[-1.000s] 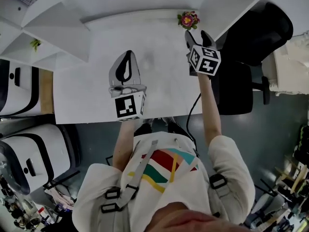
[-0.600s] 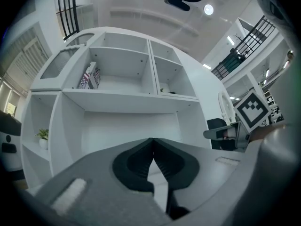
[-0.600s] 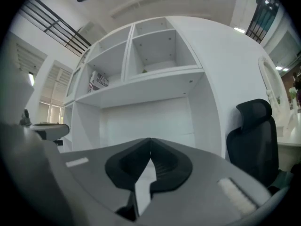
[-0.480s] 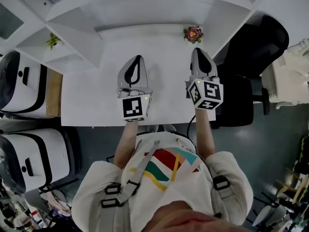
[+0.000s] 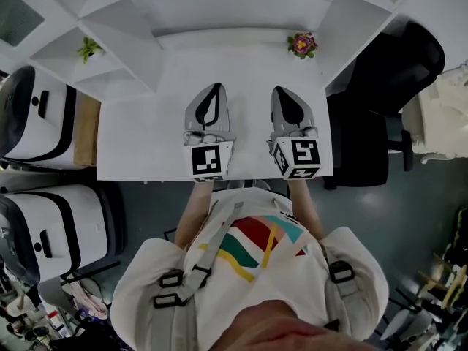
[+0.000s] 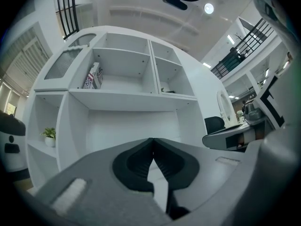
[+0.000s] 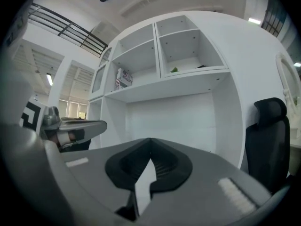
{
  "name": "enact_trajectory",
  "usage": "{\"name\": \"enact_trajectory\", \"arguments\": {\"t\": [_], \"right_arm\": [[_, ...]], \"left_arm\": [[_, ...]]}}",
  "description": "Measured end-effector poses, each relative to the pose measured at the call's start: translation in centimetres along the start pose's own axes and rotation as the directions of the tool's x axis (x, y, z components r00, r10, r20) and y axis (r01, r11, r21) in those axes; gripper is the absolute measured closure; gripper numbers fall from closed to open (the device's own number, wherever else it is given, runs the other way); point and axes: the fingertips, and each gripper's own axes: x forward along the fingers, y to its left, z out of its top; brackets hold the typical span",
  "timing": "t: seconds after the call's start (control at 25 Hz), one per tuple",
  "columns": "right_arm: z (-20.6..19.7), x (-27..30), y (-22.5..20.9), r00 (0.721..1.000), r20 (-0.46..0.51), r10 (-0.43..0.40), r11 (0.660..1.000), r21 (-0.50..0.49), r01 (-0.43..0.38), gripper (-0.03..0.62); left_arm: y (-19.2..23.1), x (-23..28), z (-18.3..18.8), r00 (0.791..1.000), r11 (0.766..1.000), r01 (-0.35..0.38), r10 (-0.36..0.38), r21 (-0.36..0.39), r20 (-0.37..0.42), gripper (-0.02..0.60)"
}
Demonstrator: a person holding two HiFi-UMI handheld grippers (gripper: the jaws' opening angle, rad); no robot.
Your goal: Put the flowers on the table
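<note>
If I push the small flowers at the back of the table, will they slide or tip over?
The flowers look small, so probably light; they may slide easily on the smooth white table. The blooms cover the base from above, so it may be narrow, and a high push might tip them.

Bright ceiling lamps (image 6: pixel 208 8) light the white table (image 5: pixel 146 145) evenly with soft shadows, while both gripper views bend round, dark-cornered, their near parts slightly blurred.
</note>
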Motion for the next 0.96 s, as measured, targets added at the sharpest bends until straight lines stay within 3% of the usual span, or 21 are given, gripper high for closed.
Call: {"name": "enact_trajectory", "arguments": {"t": [0.4,0.96], "right_arm": [[0.3,-0.5,0.5,1.0,0.004,0.026,1.0,0.003,-0.026,0.592],[-0.1,-0.8,1.4,0.997,-0.013,0.075,0.997,-0.009,-0.075,0.592]], "left_arm": [[-0.5,0.0,0.3,1.0,0.999,0.015,-0.015,-0.045,0.002,0.577],[-1.7,0.6,-0.2,0.999,0.999,0.035,-0.035,-0.038,-0.007,0.577]]}}
